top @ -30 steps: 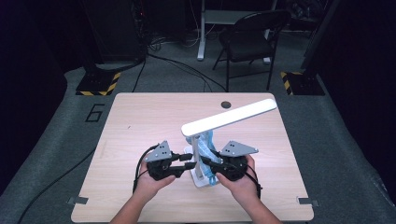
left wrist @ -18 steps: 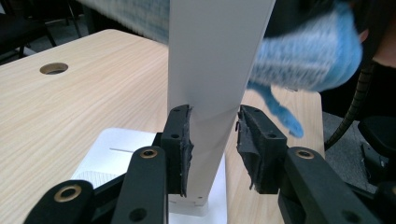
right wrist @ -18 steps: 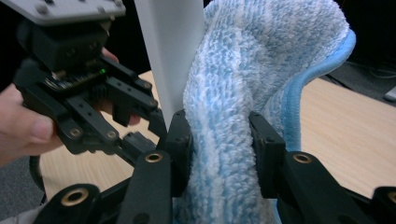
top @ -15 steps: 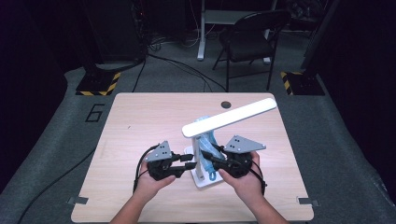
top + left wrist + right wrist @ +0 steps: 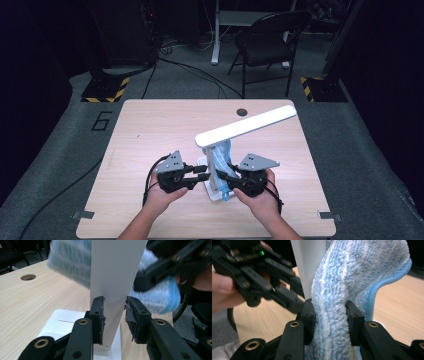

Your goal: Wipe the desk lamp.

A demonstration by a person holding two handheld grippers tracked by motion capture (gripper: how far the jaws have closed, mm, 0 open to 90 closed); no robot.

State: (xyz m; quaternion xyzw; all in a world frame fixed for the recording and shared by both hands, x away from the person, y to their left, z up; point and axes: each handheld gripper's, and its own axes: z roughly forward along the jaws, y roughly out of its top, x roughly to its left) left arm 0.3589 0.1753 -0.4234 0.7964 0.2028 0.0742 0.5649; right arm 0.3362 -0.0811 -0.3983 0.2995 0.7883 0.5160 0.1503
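Observation:
A white desk lamp stands on the table, its long head (image 5: 245,126) slanting up to the right over a flat base (image 5: 214,196). My left gripper (image 5: 204,172) (image 5: 115,310) comes at the upright post (image 5: 112,270) from the left. Its jaws have just been closing, and the pads now sit against both sides of the post. My right gripper (image 5: 226,176) (image 5: 330,315) is shut on a fluffy blue cloth (image 5: 352,270) (image 5: 223,155), which lies against the right side of the post (image 5: 304,260).
The light wooden table (image 5: 150,130) has a round cable hole (image 5: 242,112) near its far edge. A black chair (image 5: 267,40) and floor cables lie beyond the table. Both of the person's hands rest near the front edge.
The right gripper and its cloth have shifted a little beside the post. The left hand has kept still, its jaws drawn in on the post.

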